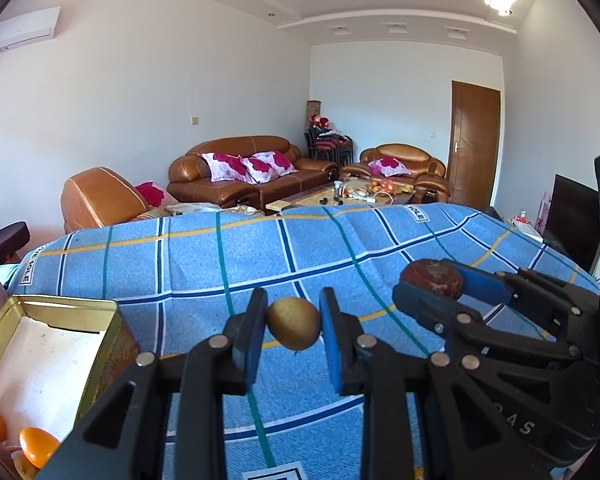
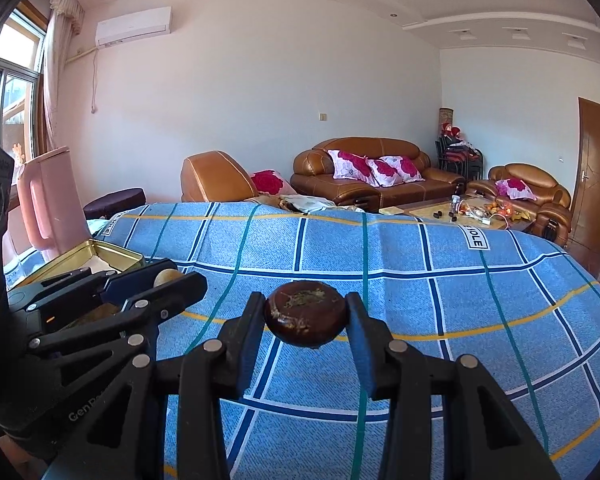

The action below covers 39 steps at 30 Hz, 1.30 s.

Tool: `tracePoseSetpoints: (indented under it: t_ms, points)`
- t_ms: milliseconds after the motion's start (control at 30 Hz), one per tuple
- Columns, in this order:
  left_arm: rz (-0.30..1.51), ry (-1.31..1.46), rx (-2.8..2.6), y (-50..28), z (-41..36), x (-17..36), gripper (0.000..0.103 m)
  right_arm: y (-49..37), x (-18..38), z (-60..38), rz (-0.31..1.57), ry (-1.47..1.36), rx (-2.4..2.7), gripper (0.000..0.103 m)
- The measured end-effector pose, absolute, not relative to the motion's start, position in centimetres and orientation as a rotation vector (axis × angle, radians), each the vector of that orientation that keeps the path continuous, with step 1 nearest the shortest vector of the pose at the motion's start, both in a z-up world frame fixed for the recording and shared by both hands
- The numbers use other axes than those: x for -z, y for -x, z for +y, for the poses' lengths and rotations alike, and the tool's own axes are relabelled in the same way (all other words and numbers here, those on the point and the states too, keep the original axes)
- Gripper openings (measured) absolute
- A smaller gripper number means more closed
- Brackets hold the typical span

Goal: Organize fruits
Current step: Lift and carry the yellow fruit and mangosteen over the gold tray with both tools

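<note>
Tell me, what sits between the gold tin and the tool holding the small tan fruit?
Nothing: only bare blue checked cloth separates the gold tin from the left tool gripping the tan fruit, seen in the left wrist view.

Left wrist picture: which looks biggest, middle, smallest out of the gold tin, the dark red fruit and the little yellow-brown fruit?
1. Gold tin, biggest by far.
2. Dark red fruit.
3. Yellow-brown fruit.
The two fruits look almost alike here, and the yellow-brown one sits nearer the camera, so their order is unsure.
</note>
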<state>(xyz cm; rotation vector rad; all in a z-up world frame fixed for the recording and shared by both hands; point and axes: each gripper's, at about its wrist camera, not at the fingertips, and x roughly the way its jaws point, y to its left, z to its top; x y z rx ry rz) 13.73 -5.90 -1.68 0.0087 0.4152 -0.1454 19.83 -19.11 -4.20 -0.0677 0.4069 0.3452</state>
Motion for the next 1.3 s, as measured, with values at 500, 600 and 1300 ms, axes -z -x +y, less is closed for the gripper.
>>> tracePoseSetpoints:
  t_ms: [500, 600, 1300]
  points:
    - [0.382, -0.006, 0.132, -12.4, -5.5, 1.5, 0.028, -18.7, 4.0, -19.0, 0.369, 0.070, -0.343, 0.043]
    - [0.382, -0.009, 0.126, -12.1, -5.5, 1.5, 0.028, -18.5, 4.0, -18.9, 0.376, 0.073, -0.342, 0.043]
    - [0.409, 0.000, 0.118, -7.6, -4.0, 1.1, 0.028, -15.2, 4.3, -18.0, 0.418, 0.063, -0.370, 0.043]
